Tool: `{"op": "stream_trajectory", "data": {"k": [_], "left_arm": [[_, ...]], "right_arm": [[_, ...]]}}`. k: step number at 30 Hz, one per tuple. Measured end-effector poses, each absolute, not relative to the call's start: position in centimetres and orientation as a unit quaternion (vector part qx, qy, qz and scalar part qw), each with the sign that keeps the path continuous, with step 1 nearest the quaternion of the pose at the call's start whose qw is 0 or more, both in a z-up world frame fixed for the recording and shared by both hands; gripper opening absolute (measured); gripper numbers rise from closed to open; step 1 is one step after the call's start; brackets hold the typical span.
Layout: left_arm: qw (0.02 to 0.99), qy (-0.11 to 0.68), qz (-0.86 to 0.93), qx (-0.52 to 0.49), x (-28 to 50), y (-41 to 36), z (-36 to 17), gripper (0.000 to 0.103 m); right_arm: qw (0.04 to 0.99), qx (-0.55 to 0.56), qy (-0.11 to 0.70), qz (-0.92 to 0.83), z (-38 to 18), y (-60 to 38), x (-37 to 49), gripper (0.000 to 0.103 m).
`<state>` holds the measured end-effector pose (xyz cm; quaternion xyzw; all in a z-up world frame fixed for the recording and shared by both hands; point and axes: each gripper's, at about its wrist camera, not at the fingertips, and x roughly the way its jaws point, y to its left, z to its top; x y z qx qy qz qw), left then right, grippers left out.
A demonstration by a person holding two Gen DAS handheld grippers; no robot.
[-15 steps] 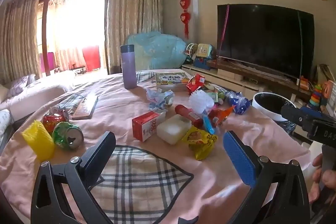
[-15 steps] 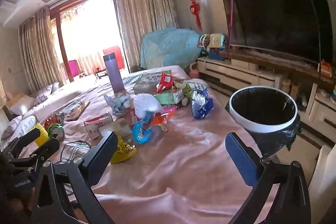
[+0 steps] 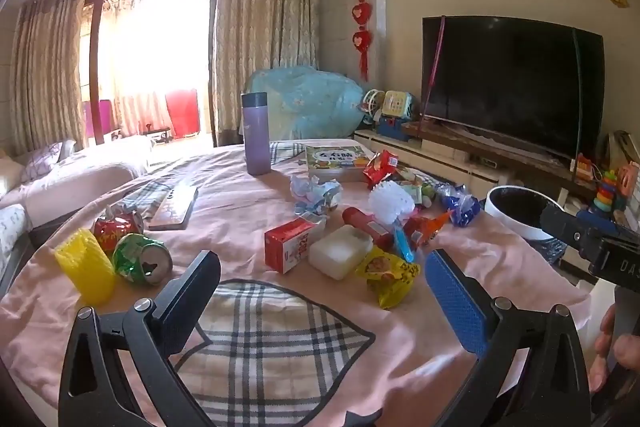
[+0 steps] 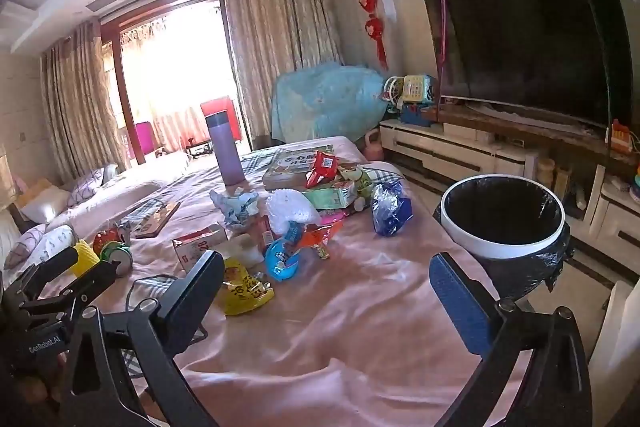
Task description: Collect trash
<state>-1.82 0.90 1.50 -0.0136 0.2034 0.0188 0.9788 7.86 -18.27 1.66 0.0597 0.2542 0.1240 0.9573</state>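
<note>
- Pink cloth is lying under both grippers, littered with trash.
- Left gripper is hovering wide open, empty; yellow wrapper is lying just ahead, crushed green can ahead-left.
- Right gripper is gaping empty; black-lined bin is standing ahead-right, blue wrapper ahead.

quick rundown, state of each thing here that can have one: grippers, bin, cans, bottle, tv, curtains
left gripper: open, nothing between the fingers
right gripper: open, empty
trash bin: uncovered, black liner in, no trash visible inside
green can: crushed, on its side
red can: crushed
purple bottle: upright, lid on
TV: off
curtains: drawn open
</note>
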Motion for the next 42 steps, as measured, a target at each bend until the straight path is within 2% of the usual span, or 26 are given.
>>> {"op": "stream_trajectory", "data": {"k": [42], "left_arm": [[0.98,0.2,0.017,-0.017,-1.79,0.67,1.5,0.102]], "right_arm": [[0.957,0.067,0.243,0.142,1.61,-17.91,7.78,0.103]]}}
